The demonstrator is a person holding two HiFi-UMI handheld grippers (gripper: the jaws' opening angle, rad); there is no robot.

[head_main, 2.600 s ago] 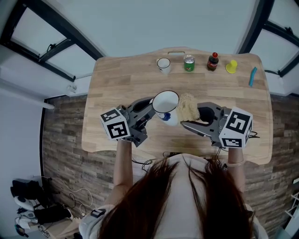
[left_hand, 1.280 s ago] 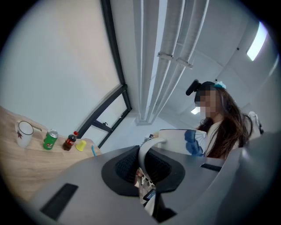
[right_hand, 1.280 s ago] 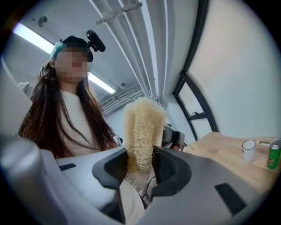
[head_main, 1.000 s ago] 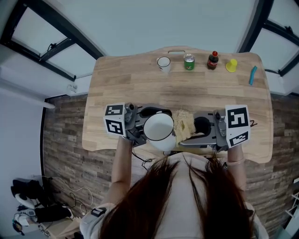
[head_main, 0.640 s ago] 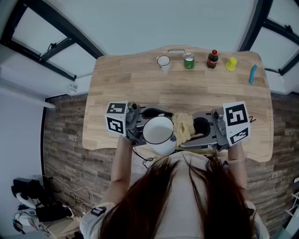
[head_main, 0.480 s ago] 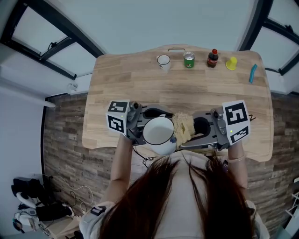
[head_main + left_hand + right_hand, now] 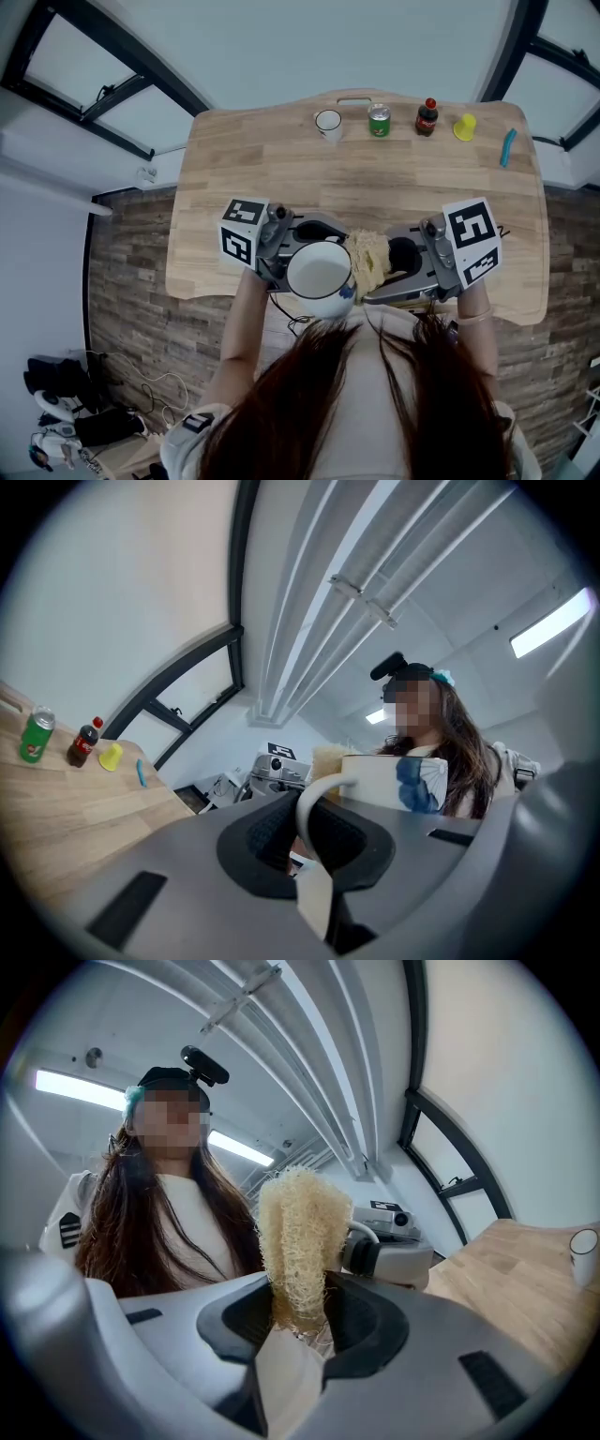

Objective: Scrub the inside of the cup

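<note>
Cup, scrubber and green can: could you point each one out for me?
cup [image 7: 319,269], head view, on its white inside.
scrubber [image 7: 292,1232], right gripper view, on its fibrous middle.
green can [image 7: 379,124], head view, on its green side.

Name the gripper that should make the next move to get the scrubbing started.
Right. The right gripper is shut on the loofah scrubber, which sits just beside the enamel cup's open mouth. The left gripper is shut on that cup's handle and only has to hold it steady.
</note>
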